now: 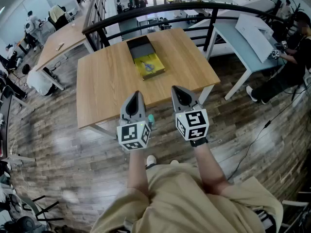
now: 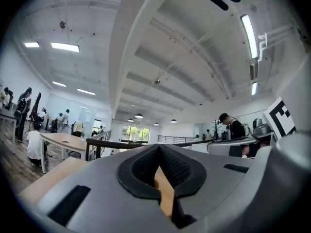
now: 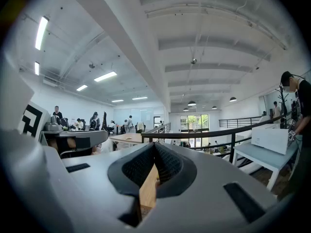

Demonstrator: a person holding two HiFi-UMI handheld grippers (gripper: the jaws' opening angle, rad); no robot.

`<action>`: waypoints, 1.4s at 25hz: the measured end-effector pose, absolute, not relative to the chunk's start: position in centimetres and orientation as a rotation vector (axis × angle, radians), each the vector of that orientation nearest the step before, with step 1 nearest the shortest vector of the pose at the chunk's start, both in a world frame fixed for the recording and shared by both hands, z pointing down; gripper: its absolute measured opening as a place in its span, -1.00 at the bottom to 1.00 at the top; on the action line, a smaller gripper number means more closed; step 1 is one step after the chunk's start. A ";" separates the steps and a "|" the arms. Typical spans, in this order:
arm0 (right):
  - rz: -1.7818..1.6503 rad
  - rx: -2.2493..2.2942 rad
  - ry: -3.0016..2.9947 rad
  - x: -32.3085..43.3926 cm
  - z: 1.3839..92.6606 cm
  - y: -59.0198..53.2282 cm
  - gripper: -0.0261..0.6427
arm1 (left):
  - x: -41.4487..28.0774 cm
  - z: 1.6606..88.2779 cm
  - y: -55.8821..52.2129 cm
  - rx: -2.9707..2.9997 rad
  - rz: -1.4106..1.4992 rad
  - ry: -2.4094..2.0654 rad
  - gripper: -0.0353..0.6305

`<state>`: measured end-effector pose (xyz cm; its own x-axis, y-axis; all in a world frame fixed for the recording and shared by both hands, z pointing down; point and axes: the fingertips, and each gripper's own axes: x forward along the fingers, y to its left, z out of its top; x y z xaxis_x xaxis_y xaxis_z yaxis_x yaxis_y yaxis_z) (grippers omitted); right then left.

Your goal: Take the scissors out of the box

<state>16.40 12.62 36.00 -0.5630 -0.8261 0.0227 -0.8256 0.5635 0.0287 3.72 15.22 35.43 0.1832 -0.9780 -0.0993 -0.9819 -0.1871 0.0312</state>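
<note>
The left gripper [image 1: 134,97] and right gripper [image 1: 180,90] are both pressed together, holding nothing, side by side at the near edge of the table [image 1: 104,81]. The scissors [image 1: 147,66] lie in the yellow box [image 1: 158,73] across the table

The left forearm [image 1: 137,171] and right forearm [image 1: 212,166] reach forward from the body, side by side and bare. The left gripper [image 1: 135,96] points to 12 o'clock, its jaws closed tip to tip with nothing between them. The right gripper [image 1: 179,89] is just beside it at 3 o'clock. It points to about 11 o'clock, its jaws also together and empty. Both grippers are held roughly level.
</note>
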 end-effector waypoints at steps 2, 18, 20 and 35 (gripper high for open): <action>-0.013 1.460 -2.755 17.2 36.1 12.8 -0.88 | 4.5 35.6 15.5 -2.385 0.139 1.973 -0.89; 0.092 1.448 -2.776 17.4 39.6 9.7 -0.88 | 6.0 38.1 12.6 -2.399 0.078 1.968 -0.89; 0.085 1.454 -2.769 16.8 39.8 8.1 -0.88 | 5.4 38.4 11.0 -2.410 0.089 1.960 -0.89; -0.018 1.436 -2.718 7.1 37.7 -7.7 -0.88 | -3.4 36.0 -6.6 -2.445 0.184 1.897 -0.89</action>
<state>7.12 -7.75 37.70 -0.5618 -0.8255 0.0543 -0.8247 0.5640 0.0417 -3.39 -6.65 35.98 0.2444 -0.9624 -0.1190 -0.9673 -0.2506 0.0400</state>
